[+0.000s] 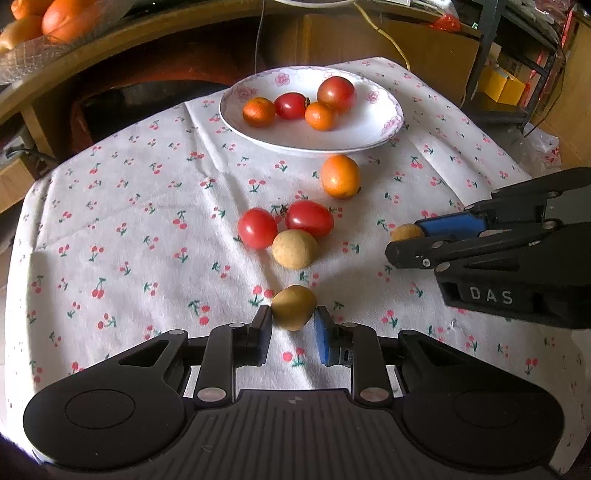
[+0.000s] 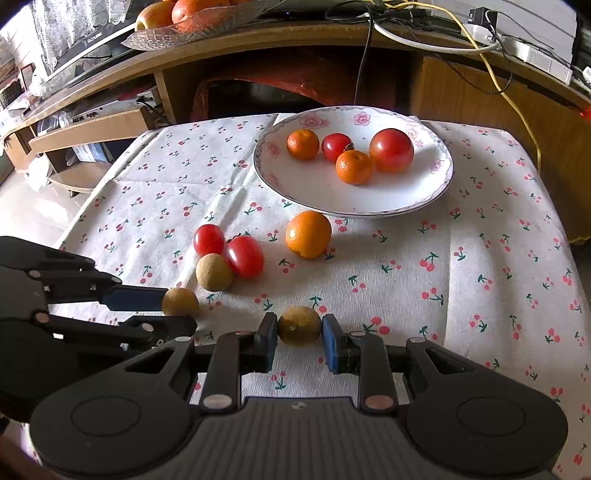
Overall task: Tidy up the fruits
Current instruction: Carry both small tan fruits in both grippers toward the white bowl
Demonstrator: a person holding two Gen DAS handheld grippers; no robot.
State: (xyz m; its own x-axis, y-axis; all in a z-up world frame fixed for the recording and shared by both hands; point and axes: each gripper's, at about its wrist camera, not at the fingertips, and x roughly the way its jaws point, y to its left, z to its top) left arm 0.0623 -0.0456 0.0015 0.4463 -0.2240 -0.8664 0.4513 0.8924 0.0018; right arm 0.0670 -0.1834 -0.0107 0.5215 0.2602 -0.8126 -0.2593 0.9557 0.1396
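Observation:
My left gripper is shut on a tan longan low over the cherry-print cloth. My right gripper is shut on another longan. Each gripper also shows in the other's view: the right gripper with its longan, the left gripper with its longan. Loose on the cloth lie a third longan, two cherry tomatoes and an orange. The white flowered plate behind holds two small oranges and two tomatoes.
The cloth-covered table drops off at the left and right edges. Behind it runs a wooden shelf unit with a glass bowl of oranges and cables. Bare cloth spreads to the left and right of the loose fruit.

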